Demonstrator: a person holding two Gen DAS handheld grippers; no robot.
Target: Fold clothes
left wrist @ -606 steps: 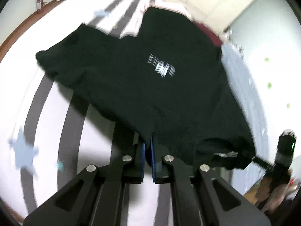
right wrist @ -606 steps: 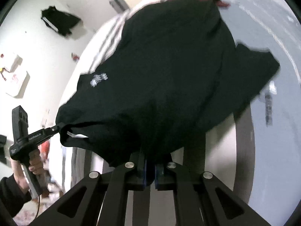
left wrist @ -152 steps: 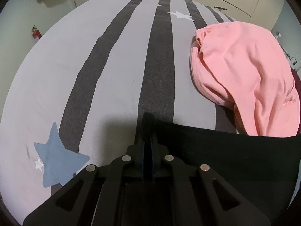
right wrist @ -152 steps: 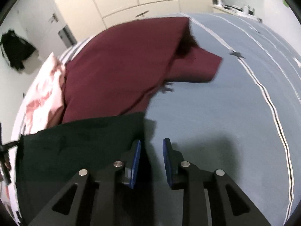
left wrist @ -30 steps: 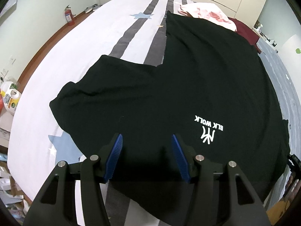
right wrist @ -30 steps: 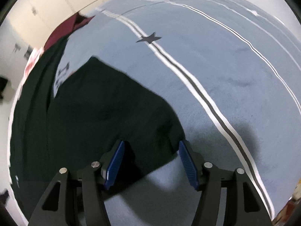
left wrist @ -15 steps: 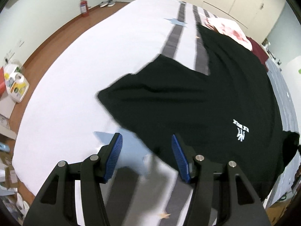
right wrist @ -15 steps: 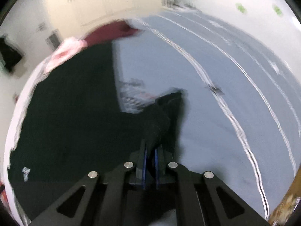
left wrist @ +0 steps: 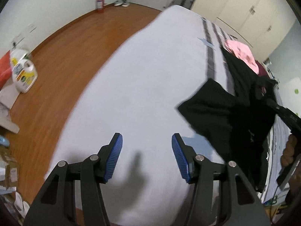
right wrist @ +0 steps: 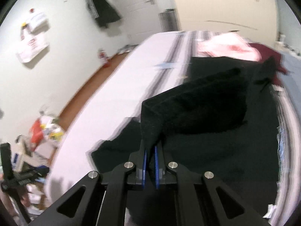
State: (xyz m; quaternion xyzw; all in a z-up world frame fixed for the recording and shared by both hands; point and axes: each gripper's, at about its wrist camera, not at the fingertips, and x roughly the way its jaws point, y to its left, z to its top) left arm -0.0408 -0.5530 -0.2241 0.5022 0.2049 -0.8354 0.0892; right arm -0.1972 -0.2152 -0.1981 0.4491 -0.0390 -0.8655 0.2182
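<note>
Left wrist view: the left tongs [left wrist: 146, 157] are spread about halfway, nothing between them, just hanging over bare white bed [left wrist: 143, 79]. The black t-shirt [left wrist: 222, 113] lies off to the right, with a pink garment [left wrist: 240, 53] at the far end. Right wrist view: the right tongs [right wrist: 150, 166] are pressed together, pinching a lifted fold of the black t-shirt [right wrist: 197, 101], the rest spread on the bed below

The bed sheet [left wrist: 143, 86] is white with grey stripes and a pale blue star [left wrist: 206, 42]; the T-shirt [left wrist: 222, 113] is black; the gripper pads [left wrist: 112, 156] are blue. At upper right lies a pink garment [left wrist: 240, 52] beside a maroon one [right wrist: 267, 51]; the floor [left wrist: 62, 56] at left is orange-brown wood, and the fire extinguisher [left wrist: 99, 2] is red.
</note>
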